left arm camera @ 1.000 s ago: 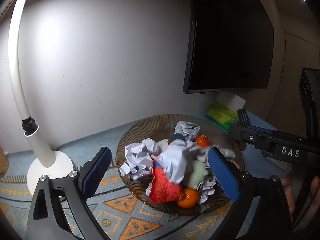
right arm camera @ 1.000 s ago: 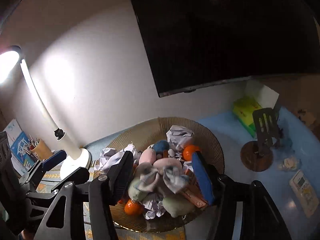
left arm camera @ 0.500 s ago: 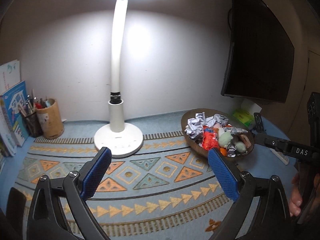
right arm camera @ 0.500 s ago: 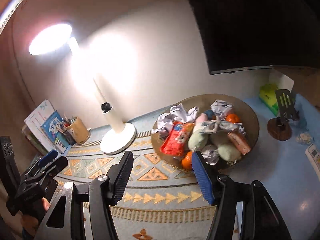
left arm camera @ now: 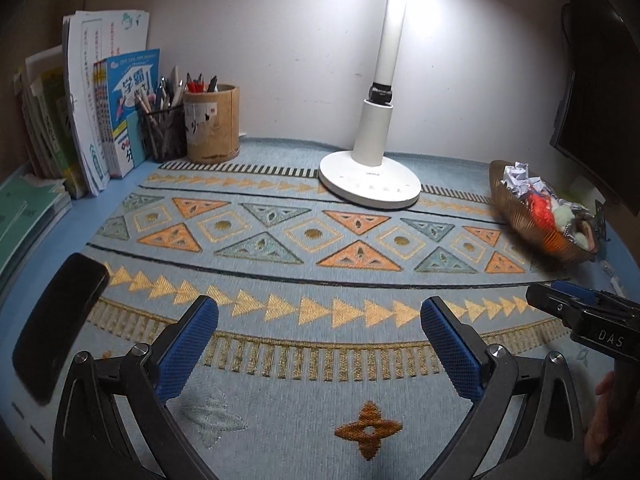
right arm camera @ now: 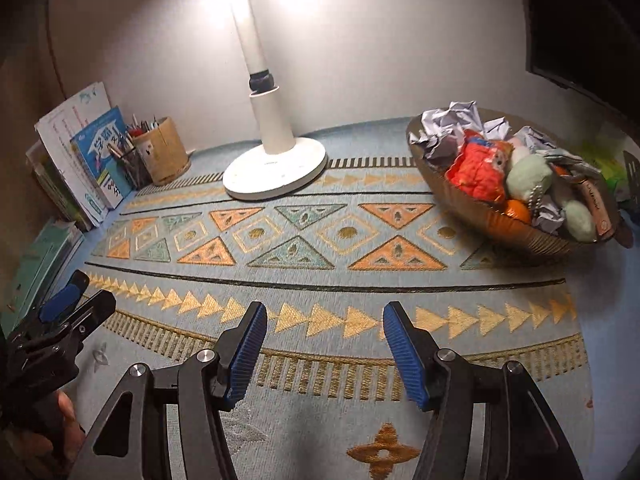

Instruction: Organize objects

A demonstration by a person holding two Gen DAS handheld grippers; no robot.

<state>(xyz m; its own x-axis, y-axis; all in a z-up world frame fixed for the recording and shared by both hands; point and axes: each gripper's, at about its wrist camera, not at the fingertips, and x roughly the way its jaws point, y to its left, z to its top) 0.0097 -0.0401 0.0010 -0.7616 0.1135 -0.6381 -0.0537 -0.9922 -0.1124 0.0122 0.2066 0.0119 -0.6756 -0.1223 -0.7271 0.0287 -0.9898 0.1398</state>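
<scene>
The patterned mat (left arm camera: 304, 240) covered most of the desk, bare across its middle, with the white lamp base (left arm camera: 370, 182) at its far edge, about twelve o'clock. Off at two o'clock sat the brown ribbed bowl (right arm camera: 500, 220), heaped with crumpled paper (right arm camera: 452, 120), a red snack packet (right arm camera: 476, 172), pale green plush toys (right arm camera: 528, 176) and an orange (right arm camera: 516, 210). At ten o'clock the books (left arm camera: 92, 120) leaned beside a bamboo pen holder (left arm camera: 212, 124). A dark phone (left arm camera: 60, 328) lay at eight o'clock.

The left gripper (left arm camera: 319, 344) hung over the mat, its jaws having just spread wider, nothing between them. The right gripper (right arm camera: 324, 350) hovered alongside, jaws apart and empty.

To my eye, sorting had barely begun. The best approach looked to be lifting the topmost loose piece from the bowl, pinching soft things at their middle, and steadying the rim so the pile would not spill.
</scene>
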